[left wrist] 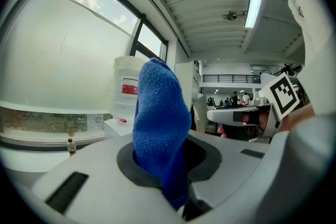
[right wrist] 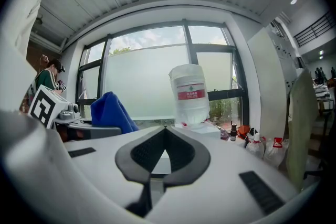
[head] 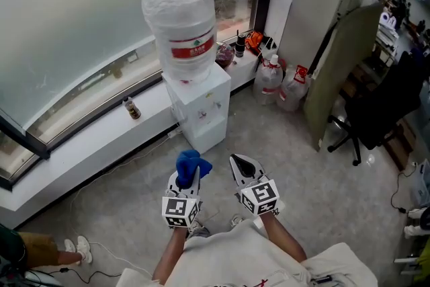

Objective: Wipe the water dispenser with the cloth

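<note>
A white water dispenser (head: 199,107) stands by the window sill, topped by a large clear bottle (head: 181,30) with a red label. The left gripper (head: 186,176) is shut on a blue cloth (head: 191,164), held short of the dispenser's front. The cloth (left wrist: 160,128) bunches up between the jaws in the left gripper view, with the bottle (left wrist: 126,93) behind it. The right gripper (head: 243,170) hangs beside the left one, shut with its jaw tips touching and nothing between them. The right gripper view shows the bottle (right wrist: 189,94) ahead and the cloth (right wrist: 110,112) at left.
A small brown bottle (head: 131,107) stands on the sill. Plastic jugs (head: 282,84) and small items sit at the window corner. A black office chair (head: 376,111) and a leaning panel (head: 342,57) stand to the right. A cable runs along the grey floor (head: 127,212).
</note>
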Tool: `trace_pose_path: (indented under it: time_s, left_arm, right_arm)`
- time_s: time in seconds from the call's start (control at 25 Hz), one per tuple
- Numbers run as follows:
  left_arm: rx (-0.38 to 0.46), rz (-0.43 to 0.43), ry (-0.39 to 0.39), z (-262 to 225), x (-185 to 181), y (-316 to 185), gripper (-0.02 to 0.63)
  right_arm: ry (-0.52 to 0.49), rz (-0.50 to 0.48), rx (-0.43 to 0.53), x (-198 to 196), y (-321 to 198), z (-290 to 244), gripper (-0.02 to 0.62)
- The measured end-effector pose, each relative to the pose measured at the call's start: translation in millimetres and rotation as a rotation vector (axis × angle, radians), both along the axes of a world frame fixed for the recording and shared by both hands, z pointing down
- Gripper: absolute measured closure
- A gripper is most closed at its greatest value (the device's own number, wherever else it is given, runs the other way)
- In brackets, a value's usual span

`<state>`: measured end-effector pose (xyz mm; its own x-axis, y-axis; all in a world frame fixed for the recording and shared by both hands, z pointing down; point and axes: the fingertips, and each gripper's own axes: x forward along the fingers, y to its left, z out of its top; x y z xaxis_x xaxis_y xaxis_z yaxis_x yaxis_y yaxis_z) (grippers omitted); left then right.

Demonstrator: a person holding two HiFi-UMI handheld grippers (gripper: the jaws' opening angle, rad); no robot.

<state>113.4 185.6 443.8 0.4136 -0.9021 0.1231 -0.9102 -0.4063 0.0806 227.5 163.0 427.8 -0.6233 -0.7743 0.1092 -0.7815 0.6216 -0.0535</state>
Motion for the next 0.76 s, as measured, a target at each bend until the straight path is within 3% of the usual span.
trace_pose_path:
  time_s: [0.76]
  left_arm:
    - [0.015,0.02,-0.018,-7.7,-9.8,-21.5,0.543]
  right_arm:
    - [-0.013,0.003,0.01,-13.8,-20.5,-3.7,0.581]
